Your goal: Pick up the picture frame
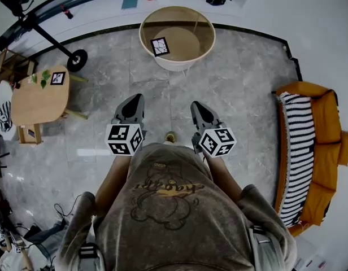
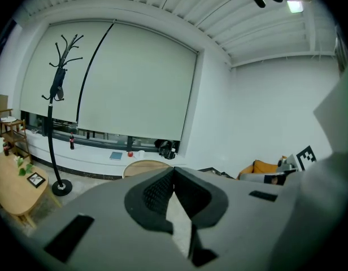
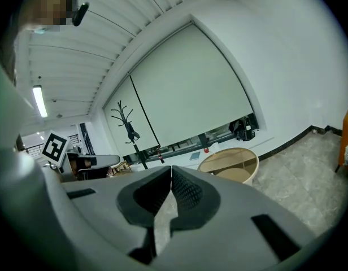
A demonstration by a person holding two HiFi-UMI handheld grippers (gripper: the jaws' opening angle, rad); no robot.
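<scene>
A small black picture frame (image 1: pixel 160 46) lies on the round, high-rimmed wooden table (image 1: pixel 203 26) straight ahead across the floor. A second black frame (image 1: pixel 57 78) stands on the low wooden table (image 1: pixel 35 103) at the left, beside a small green plant; the left gripper view shows this frame (image 2: pixel 36 179) too. I hold both grippers level in front of my body, well short of either table. My left gripper (image 1: pixel 134 99) is shut with nothing in it, its jaws meeting at the tips (image 2: pixel 174 171). My right gripper (image 1: pixel 198 106) is also shut and empty (image 3: pixel 172 171).
An orange sofa (image 1: pixel 323 129) with a striped blanket lines the right side. A black coat stand (image 2: pixel 56 95) has its base (image 1: pixel 77 60) on the floor between the two tables. A window ledge with a bottle and small items runs behind the round table (image 3: pixel 233 162).
</scene>
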